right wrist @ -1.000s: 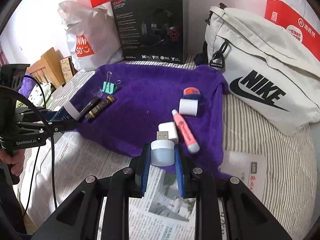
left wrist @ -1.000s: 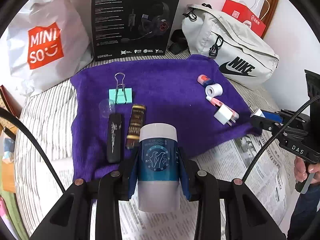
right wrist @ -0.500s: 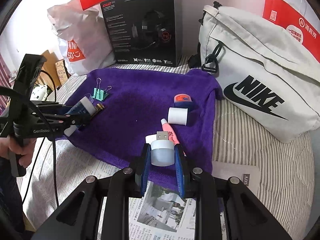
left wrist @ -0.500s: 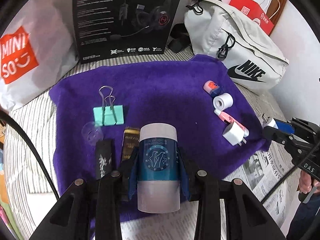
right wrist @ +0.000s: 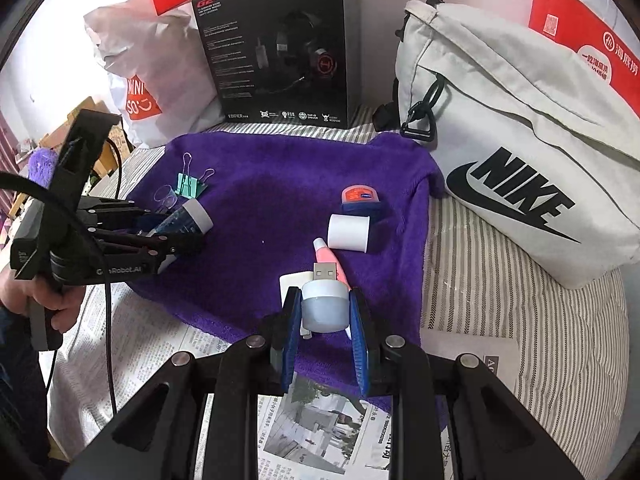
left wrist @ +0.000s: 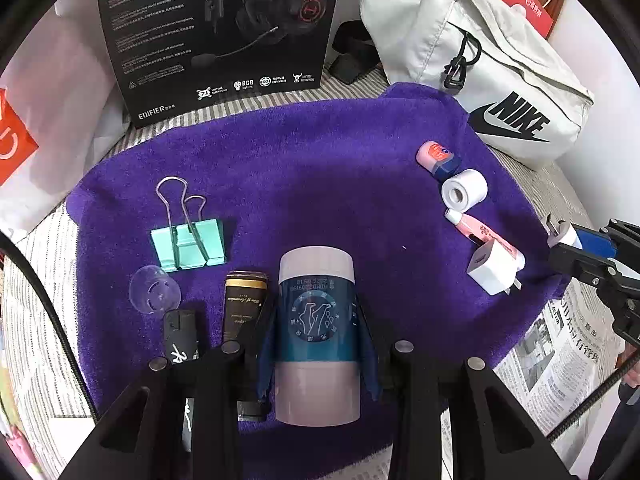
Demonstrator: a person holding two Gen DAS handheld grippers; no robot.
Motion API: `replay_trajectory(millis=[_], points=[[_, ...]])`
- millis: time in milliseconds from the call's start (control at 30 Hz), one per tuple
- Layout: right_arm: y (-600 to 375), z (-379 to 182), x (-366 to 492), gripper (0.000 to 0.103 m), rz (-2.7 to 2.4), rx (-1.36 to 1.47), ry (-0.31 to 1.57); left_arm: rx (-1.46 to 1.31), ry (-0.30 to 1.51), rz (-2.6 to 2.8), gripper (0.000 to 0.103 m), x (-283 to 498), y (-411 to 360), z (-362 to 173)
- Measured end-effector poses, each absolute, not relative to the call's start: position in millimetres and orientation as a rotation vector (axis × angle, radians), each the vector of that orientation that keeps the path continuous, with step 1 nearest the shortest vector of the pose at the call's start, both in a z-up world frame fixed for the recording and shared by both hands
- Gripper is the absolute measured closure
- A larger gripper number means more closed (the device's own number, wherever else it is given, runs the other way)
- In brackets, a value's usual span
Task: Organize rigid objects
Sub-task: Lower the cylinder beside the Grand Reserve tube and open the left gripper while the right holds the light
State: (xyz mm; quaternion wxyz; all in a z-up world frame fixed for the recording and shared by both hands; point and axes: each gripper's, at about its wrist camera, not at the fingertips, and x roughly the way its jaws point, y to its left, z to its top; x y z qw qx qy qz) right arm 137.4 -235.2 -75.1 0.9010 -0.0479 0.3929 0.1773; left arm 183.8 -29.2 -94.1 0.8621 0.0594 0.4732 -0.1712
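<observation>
My left gripper (left wrist: 316, 344) is shut on a white bottle with a teal label (left wrist: 316, 320), held over the near left part of the purple towel (left wrist: 320, 184). It also shows in the right wrist view (right wrist: 188, 220). Beside it lie a gold-capped black tube (left wrist: 244, 304), a black stick (left wrist: 180, 332), a clear cap (left wrist: 154, 290) and a mint binder clip (left wrist: 188, 244). My right gripper (right wrist: 324, 320) is shut on a small white USB light (right wrist: 324, 304) at the towel's near right edge, above a white charger plug (left wrist: 494, 266) and a pink tube (right wrist: 330, 258).
A white tape roll (right wrist: 348, 232) and a pink-blue round tin (right wrist: 360, 198) lie on the towel's right side. A black headset box (right wrist: 280, 48), a Miniso bag (right wrist: 152, 80) and a white Nike bag (right wrist: 520, 160) stand behind. Newspaper (right wrist: 320, 420) covers the near bed.
Both grippers have moved forward over the towel with their objects still held. The left bottle now sits right of the gold-capped tube; the USB light is above the charger.
</observation>
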Motion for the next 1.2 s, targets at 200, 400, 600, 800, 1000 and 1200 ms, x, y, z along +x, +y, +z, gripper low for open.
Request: replay_trajectory(millis=[200, 400, 600, 800, 1000, 1200], points=[[-238, -78, 138, 0.080, 0.363, -0.098, 0.820, 0.149, 0.983, -0.360, 0.069, 183, -31, -96], [-240, -77, 136, 0.080, 0.362, -0.100, 0.818, 0.173, 0.975, -0.353, 0.069, 181, -34, -96], [-245, -77, 133, 0.080, 0.355, -0.096, 0.815, 0.177, 0.994, -0.352, 0.067, 176, -32, -95], [-247, -75, 129, 0.080, 0.360, -0.089, 0.808, 0.183, 1.016, -0.343, 0.064, 168, -28, -101], [-243, -74, 127, 0.080, 0.373, -0.088, 0.802, 0.181, 1.029, -0.332, 0.060, 154, -19, -102], [-230, -75, 128, 0.080, 0.399, -0.097, 0.803, 0.180, 0.991, -0.300, 0.051, 135, -6, -86]])
